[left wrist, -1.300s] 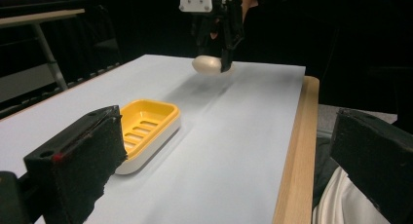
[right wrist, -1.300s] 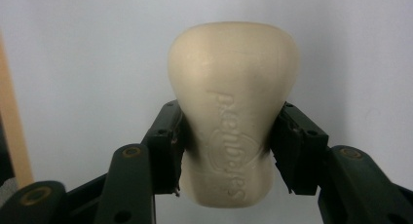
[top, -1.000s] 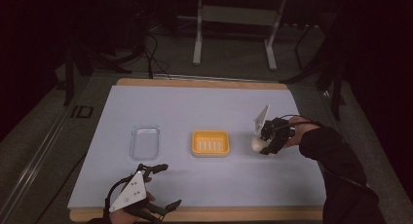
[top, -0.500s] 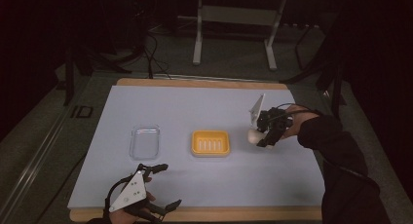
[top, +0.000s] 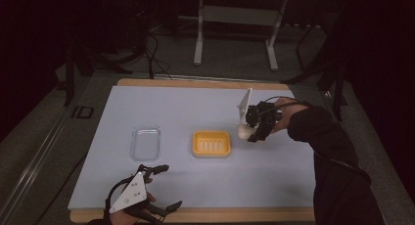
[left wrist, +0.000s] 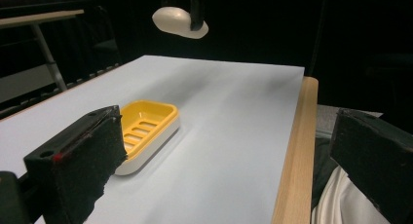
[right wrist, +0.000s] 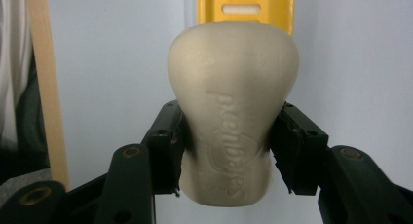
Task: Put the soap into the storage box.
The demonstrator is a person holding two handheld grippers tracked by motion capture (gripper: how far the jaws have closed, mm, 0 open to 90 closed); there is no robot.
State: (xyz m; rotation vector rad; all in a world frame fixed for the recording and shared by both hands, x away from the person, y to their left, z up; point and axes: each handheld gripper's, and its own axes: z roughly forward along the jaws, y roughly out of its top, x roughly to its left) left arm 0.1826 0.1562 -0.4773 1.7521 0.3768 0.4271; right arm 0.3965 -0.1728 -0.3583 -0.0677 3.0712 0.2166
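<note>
Work in hand: carrying a bar of soap [right wrist: 233,112] toward the yellow soap dish [top: 211,144].
Right gripper [top: 255,129]: jaws closed on the soap, pressing its two narrower flanks; in the right gripper view the bar bulges out past the pads.
Left gripper [top: 157,191]: jaws spread wide with nothing between them, held at about 7 o'clock of the counter [top: 195,105], near its front edge.
Soap, place: in the air, clear of the counter, just off the dish at about 3 o'clock in the high view; in the left gripper view it hangs well above the surface.
Soap, long axis: runs straight out along the gripper's line, roughly toward 9 o'clock in the high view, so the free rounded end points at the dish; the face with raised lettering looks toward the gripper's camera.
Soap dish: at the counter's middle, slotted yellow insert in a white base, nothing in it, long axis running 9 to 3.
Clear tray [top: 146,142]: at 9 o'clock of the dish, well apart, holding nothing.
Done, as I judge: the bar is picked up and lifted.
Left: bring it over the dish, line it up with the tray's length, lower it and release.
</note>
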